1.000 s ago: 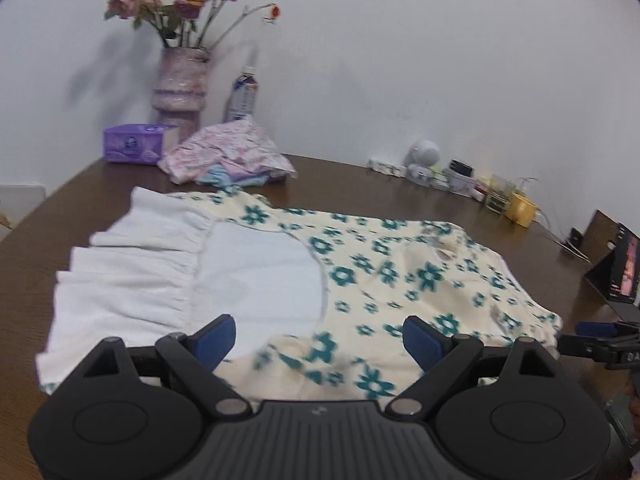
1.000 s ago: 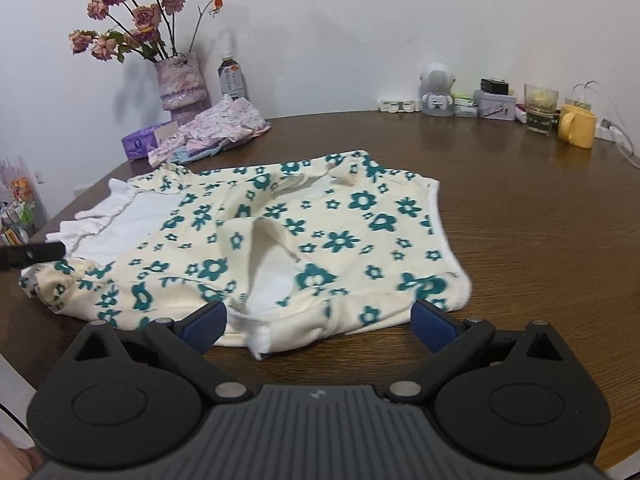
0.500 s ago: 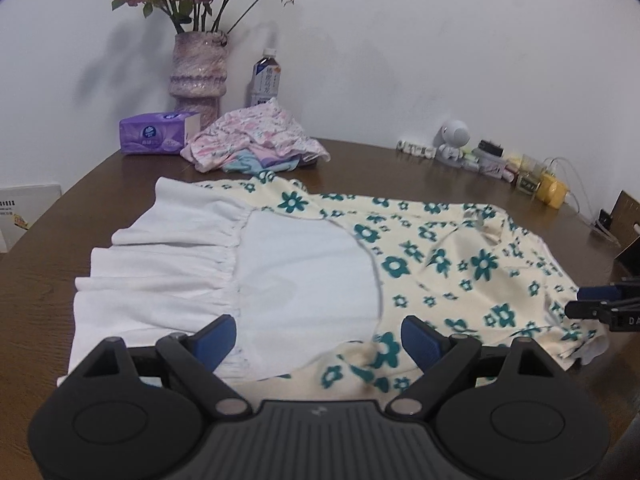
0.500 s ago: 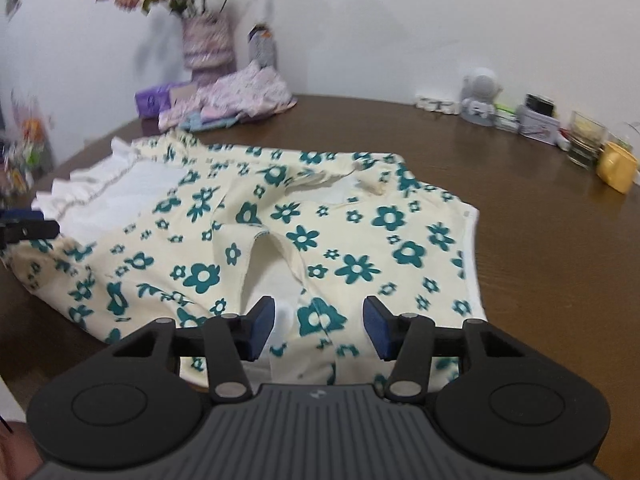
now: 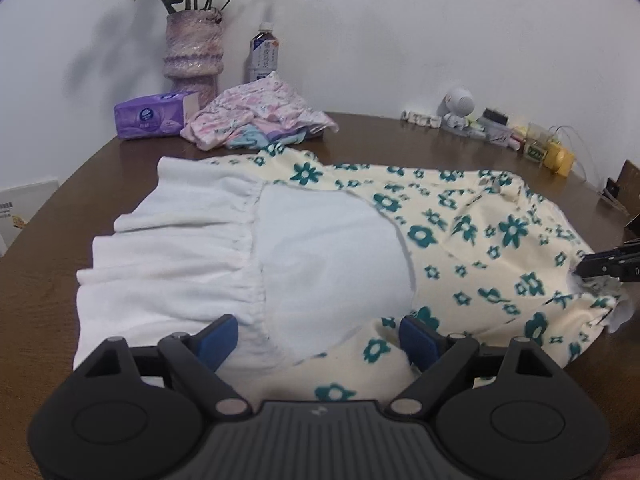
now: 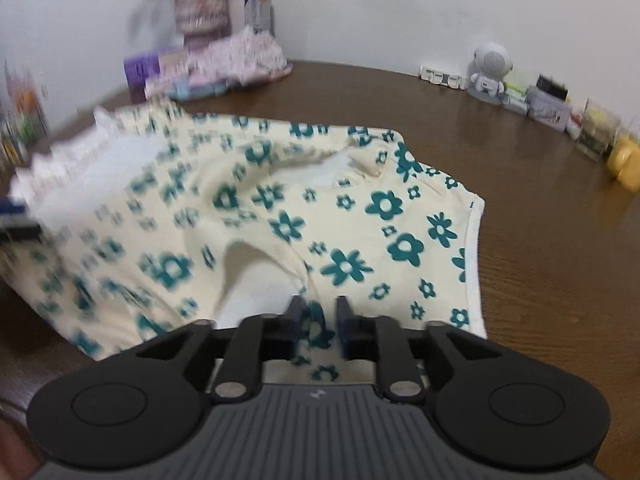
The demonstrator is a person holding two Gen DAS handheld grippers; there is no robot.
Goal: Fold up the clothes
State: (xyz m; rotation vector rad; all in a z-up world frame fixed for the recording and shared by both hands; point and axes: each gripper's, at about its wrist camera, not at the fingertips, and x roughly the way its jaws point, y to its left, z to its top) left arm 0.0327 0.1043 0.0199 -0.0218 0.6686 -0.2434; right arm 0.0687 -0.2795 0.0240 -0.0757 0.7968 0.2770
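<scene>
A cream garment with teal flowers (image 5: 472, 248) and a white ruffled part (image 5: 172, 248) lies spread on the brown table (image 5: 400, 140). My left gripper (image 5: 320, 338) stands open over the garment's near edge, where the white panel meets the floral cloth. Its blue pads (image 5: 220, 336) rest wide apart on the fabric. My right gripper (image 6: 320, 328) is over the garment's (image 6: 280, 208) near hem and its jaws are closing. Floral cloth lies between them, with a gap still showing. In the left wrist view, the right gripper (image 5: 600, 266) is at the garment's right edge.
A pile of pink clothes (image 5: 260, 116), a purple tissue pack (image 5: 154, 116), a vase of flowers (image 5: 194, 48) and a bottle (image 5: 264, 54) stand at the back. A small white robot figure (image 6: 490, 70), jars and a yellow cup (image 6: 624, 160) line the far right.
The right jaws have narrowed from wide open to a small gap, and the gripper has moved in over the garment's hem. The left gripper has shifted closer to the white panel, still open.
</scene>
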